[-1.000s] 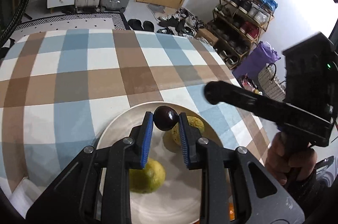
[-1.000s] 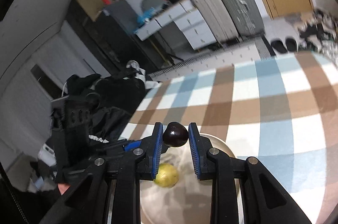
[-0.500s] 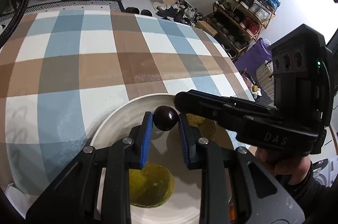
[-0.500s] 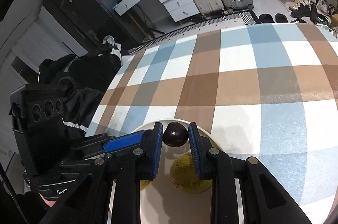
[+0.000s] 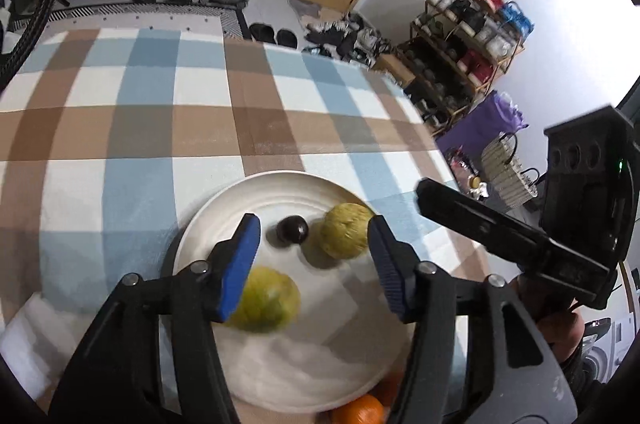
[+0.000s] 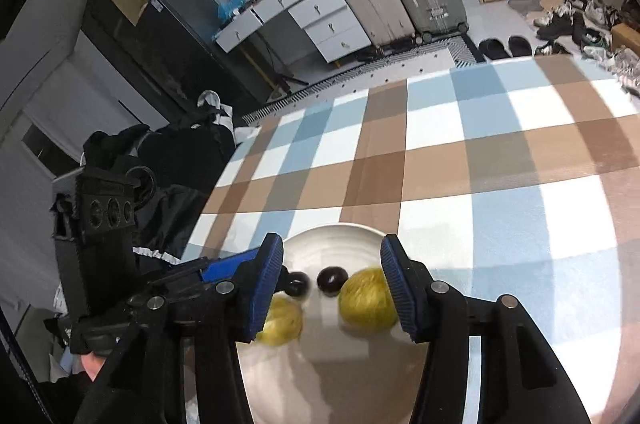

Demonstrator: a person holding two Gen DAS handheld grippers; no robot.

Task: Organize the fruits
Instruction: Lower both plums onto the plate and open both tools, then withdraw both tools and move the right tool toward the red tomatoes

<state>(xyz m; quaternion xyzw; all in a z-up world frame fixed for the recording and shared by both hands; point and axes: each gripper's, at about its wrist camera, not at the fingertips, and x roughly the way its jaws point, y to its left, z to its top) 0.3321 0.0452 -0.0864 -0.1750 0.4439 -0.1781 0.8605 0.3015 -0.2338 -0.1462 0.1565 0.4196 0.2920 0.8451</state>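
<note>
Both tongs, left (image 5: 312,252) and right (image 6: 332,276), gape wide over round white plate (image 5: 224,212) | two small dark round fruits (image 6: 332,280) lie loose at 12 o'clock | risk: nudged, they roll off.

Fruit on the white plate (image 6: 332,238)

Two dark round fruits (image 6: 331,280) (image 6: 297,284) lie side by side at lower centre, flanked by two yellow-green citrus (image 6: 370,300) (image 6: 282,320).
</note>
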